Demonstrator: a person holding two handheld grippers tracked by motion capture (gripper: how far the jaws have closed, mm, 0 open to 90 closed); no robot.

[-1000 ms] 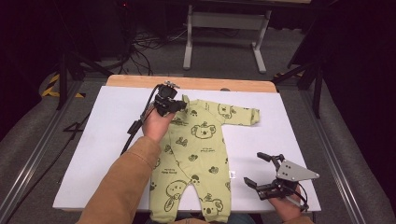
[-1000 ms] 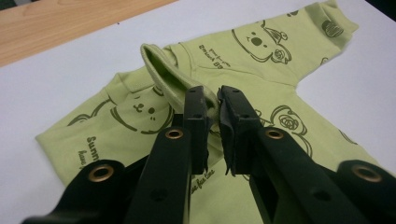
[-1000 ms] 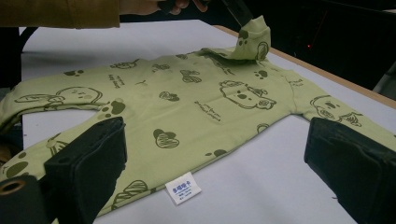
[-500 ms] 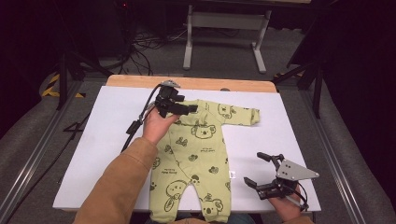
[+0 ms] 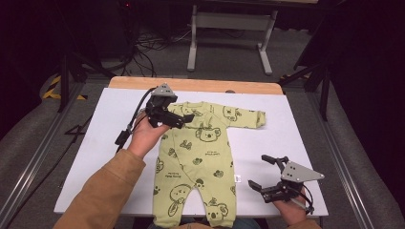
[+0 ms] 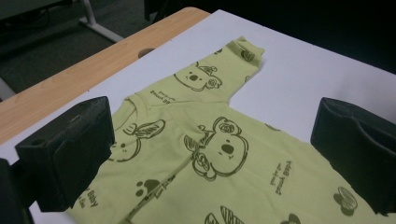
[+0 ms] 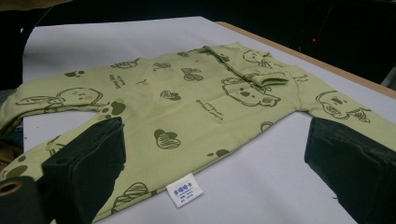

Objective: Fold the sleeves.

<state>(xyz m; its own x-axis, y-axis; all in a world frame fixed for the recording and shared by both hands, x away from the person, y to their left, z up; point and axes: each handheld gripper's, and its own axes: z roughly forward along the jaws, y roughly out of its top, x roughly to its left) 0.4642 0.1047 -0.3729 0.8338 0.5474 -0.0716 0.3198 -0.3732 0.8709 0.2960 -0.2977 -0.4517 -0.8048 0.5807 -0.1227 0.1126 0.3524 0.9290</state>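
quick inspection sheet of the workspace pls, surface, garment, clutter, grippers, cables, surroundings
surface: white table top with a wooden strip along the far edge.
job's things: green baby romper lies flat, one sleeve folded in over the chest, the other stretched out; white label at its side.
clutter: nothing seen.
grippers: left gripper over the chest, jaws just opened, nothing between them; right gripper open beside a leg.
cables: black cable trails from the left gripper.
surroundings: grey floor, metal stand.

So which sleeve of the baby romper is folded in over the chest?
The sleeve under the left tongs is folded in; the other sleeve lies stretched out flat toward the table's right side.
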